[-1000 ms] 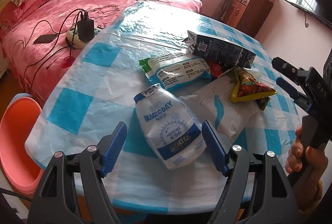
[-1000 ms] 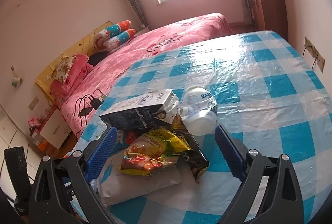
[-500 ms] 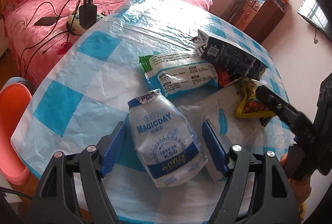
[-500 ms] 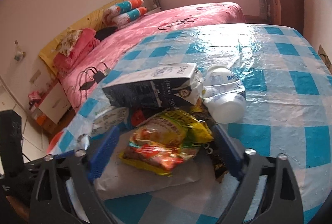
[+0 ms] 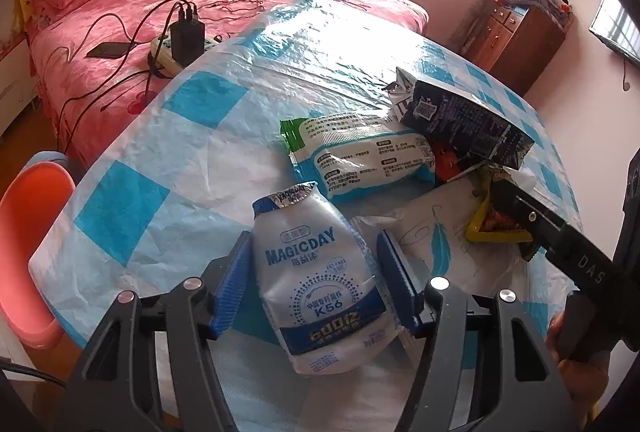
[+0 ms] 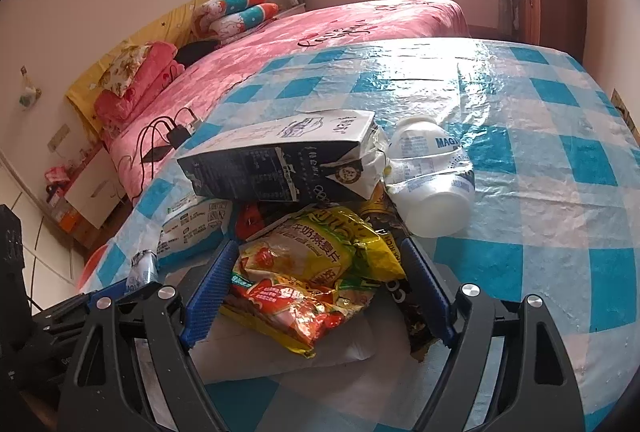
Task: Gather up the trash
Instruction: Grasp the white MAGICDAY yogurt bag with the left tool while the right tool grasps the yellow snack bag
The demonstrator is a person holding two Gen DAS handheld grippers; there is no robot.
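The left gripper (image 5: 312, 282) stands open astride the MAGICDAY pouch (image 5: 320, 284); the right gripper (image 6: 316, 292) gapes around the yellow snack bag (image 6: 308, 264). Beyond the bag a dark carton (image 6: 280, 160) overlies a white bottle (image 6: 432, 184), on the blue-checked tablecloth (image 6: 540, 160) beside a pink bed (image 6: 320, 28)
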